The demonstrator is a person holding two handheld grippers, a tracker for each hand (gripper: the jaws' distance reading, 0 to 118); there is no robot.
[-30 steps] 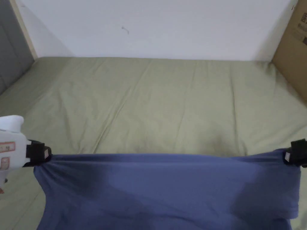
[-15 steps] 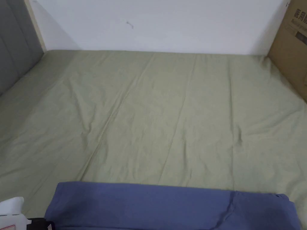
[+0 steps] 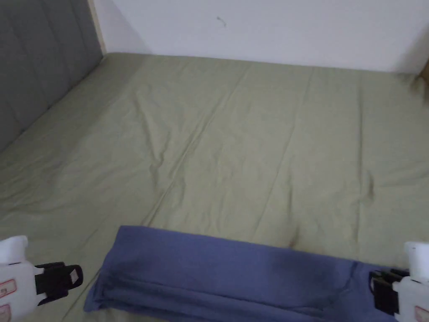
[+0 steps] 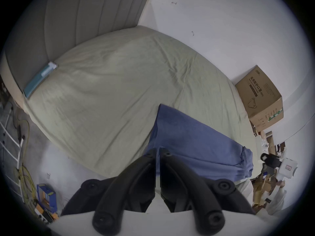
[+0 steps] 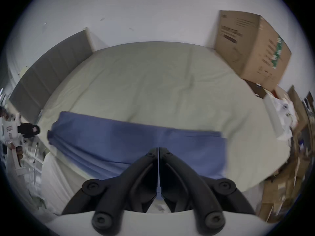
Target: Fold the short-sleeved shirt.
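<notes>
The blue short-sleeved shirt point(image 3: 234, 268) lies as a long folded band across the near part of the green bed sheet point(image 3: 251, 146). It also shows in the left gripper view point(image 4: 196, 142) and the right gripper view point(image 5: 119, 137). My left gripper point(image 3: 77, 276) hovers just off the shirt's left end, apart from it, and its jaws point(image 4: 157, 152) are shut with nothing between them. My right gripper point(image 3: 373, 285) sits at the shirt's right end. Its jaws point(image 5: 158, 149) are shut over the cloth, and I see no fabric pinched between them.
A grey padded headboard point(image 3: 37, 63) rises on the left and a white wall runs behind the bed. A cardboard box point(image 5: 250, 47) stands at the bed's far right corner. Boxes and cables litter the floor point(image 4: 42, 198) by the bed's edge.
A second ago both grippers held the shirt stretched up by its corners. It now lies folded on the bed, and both grippers have let go and sit off its ends. The head camera has shifted.
</notes>
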